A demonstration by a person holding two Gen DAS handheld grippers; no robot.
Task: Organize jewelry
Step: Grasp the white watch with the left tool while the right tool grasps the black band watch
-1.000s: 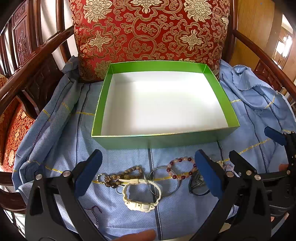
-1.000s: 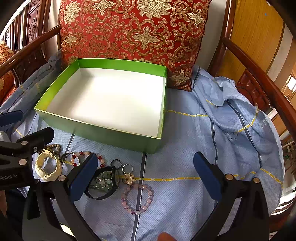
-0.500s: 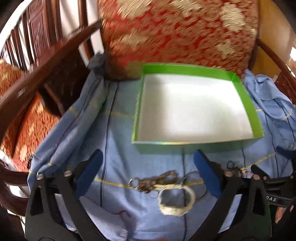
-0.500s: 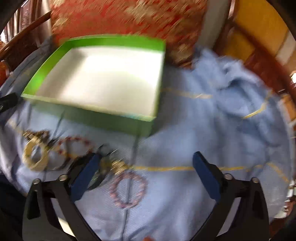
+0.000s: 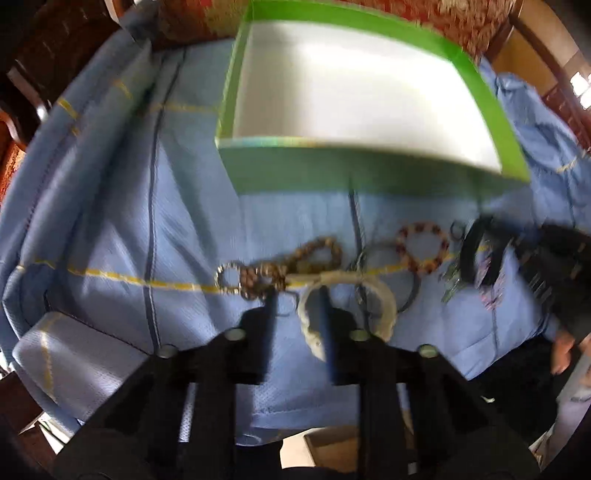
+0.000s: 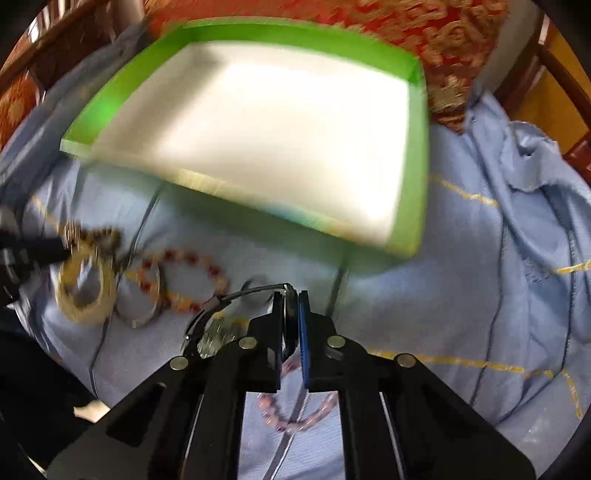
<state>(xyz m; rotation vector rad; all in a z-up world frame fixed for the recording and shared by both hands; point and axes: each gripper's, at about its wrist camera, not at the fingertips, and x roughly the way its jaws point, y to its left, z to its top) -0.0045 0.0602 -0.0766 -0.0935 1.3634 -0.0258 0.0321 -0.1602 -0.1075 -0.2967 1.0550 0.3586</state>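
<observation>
A green box (image 5: 369,173) with a white inside (image 6: 258,122) stands empty on a blue cloth. In front of it lie a white bracelet (image 5: 384,299), a brown bead strand (image 5: 295,262), a red bead bracelet (image 5: 421,247) and a thin metal bangle (image 6: 140,314). My left gripper (image 5: 295,299) is nearly shut, its jaws straddling the white bracelet's left rim. My right gripper (image 6: 291,299) is shut on a black bangle (image 6: 236,295), just above the cloth. A pink bead bracelet (image 6: 295,421) lies under it.
A red and gold cushion (image 6: 424,33) stands behind the box. Dark wooden chair arms (image 5: 33,66) rise at both sides. The blue cloth (image 6: 498,258) is bunched into folds at the right. The right gripper shows in the left wrist view (image 5: 554,266).
Both grippers dropped toward the jewelry and closed from wide open. The left now straddles the white bracelet's rim, the right has clamped the black bangle.
</observation>
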